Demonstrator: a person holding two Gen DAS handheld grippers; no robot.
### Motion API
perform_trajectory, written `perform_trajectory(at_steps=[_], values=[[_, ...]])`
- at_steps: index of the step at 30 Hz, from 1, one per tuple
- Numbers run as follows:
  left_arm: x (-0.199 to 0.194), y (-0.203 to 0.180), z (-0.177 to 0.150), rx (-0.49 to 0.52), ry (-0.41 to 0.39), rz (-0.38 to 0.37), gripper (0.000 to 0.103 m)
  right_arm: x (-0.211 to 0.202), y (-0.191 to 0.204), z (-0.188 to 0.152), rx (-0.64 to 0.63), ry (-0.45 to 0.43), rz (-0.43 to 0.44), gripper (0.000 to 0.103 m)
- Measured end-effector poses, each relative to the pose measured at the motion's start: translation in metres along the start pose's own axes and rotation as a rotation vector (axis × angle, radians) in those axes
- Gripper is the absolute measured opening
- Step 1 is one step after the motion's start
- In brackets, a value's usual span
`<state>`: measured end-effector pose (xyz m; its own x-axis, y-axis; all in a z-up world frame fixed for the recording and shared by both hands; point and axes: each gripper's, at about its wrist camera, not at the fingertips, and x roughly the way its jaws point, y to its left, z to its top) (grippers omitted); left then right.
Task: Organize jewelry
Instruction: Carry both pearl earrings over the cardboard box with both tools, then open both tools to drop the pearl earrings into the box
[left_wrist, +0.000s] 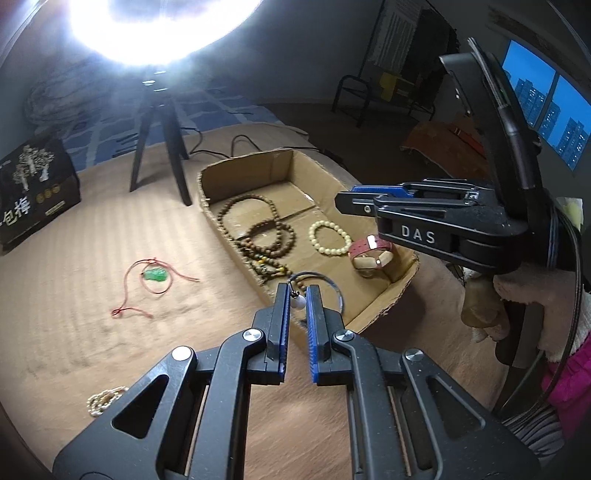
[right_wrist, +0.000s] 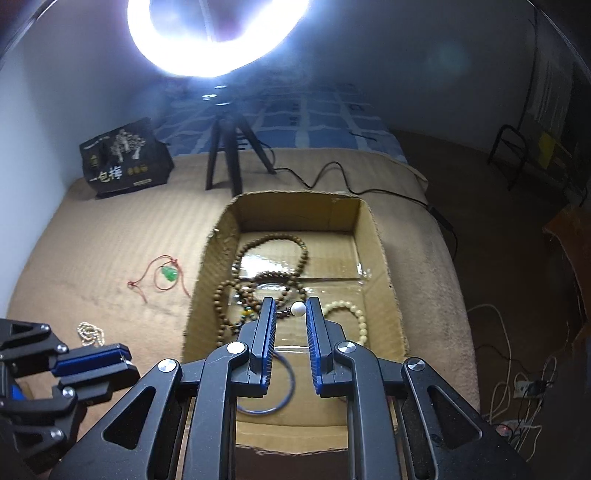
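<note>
Cardboard box (right_wrist: 295, 214) holds bead strings (right_wrist: 305, 254); left gripper (right_wrist: 127, 363) pressed together at its left; right gripper (right_wrist: 290, 302) above, closure unclear.

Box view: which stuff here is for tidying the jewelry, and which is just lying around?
For the job: cardboard box, wooden beads, cream bracelet, red-strap watch, green pendant, pearl strand.
Lying about: tripod, black carton.

A bright ring light (right_wrist: 218, 37) on a black tripod (right_wrist: 231, 155) stands on the tan bedspread (right_wrist: 92, 243); behind the tripod lies blue checked bedding (right_wrist: 325, 122); left of it a black printed box (right_wrist: 123, 162); far right, a dark metal chair (left_wrist: 354, 96) and a blue dusk window (left_wrist: 546, 107).
</note>
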<state>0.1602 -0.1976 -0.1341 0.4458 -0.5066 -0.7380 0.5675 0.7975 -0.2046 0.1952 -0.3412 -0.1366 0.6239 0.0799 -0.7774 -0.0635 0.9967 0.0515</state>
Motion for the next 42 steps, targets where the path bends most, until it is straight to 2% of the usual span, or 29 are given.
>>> perform_trajectory(at_steps=[12, 28, 29, 31, 32, 35, 36, 38, 40, 42], values=[[0.025, -0.015, 0.007, 0.022, 0.02, -0.026, 0.007, 0.016, -0.023, -0.003, 0.047, 0.027, -0.005, 0.015], [0.034, -0.019, 0.003, 0.034, 0.032, -0.032, 0.007, 0.022, -0.021, -0.002, 0.046, 0.033, -0.017, 0.015], [0.034, -0.019, 0.003, 0.035, 0.032, -0.029, 0.007, 0.023, -0.021, -0.002, 0.046, 0.037, -0.021, 0.017], [0.034, -0.019, 0.004, 0.034, 0.034, -0.027, 0.007, 0.023, -0.02, -0.002, 0.044, 0.039, -0.026, 0.031], [0.035, -0.019, 0.004, 0.035, 0.037, -0.024, 0.011, 0.023, -0.02, -0.002, 0.043, 0.036, -0.03, 0.041], [0.034, -0.019, 0.003, 0.036, 0.025, -0.014, 0.05, 0.022, -0.019, -0.001, 0.038, 0.031, -0.035, 0.044], [0.033, -0.019, 0.003, 0.036, 0.015, -0.006, 0.055, 0.022, -0.018, -0.001, 0.038, 0.031, -0.039, 0.05], [0.033, -0.019, 0.003, 0.038, 0.015, 0.003, 0.057, 0.022, -0.019, -0.001, 0.036, 0.029, -0.045, 0.06], [0.033, -0.018, 0.003, 0.035, 0.019, 0.008, 0.058, 0.023, -0.018, -0.001, 0.036, 0.03, -0.046, 0.062], [0.034, -0.018, 0.003, 0.032, 0.021, 0.013, 0.064, 0.024, -0.018, -0.001, 0.031, 0.038, -0.054, 0.065]])
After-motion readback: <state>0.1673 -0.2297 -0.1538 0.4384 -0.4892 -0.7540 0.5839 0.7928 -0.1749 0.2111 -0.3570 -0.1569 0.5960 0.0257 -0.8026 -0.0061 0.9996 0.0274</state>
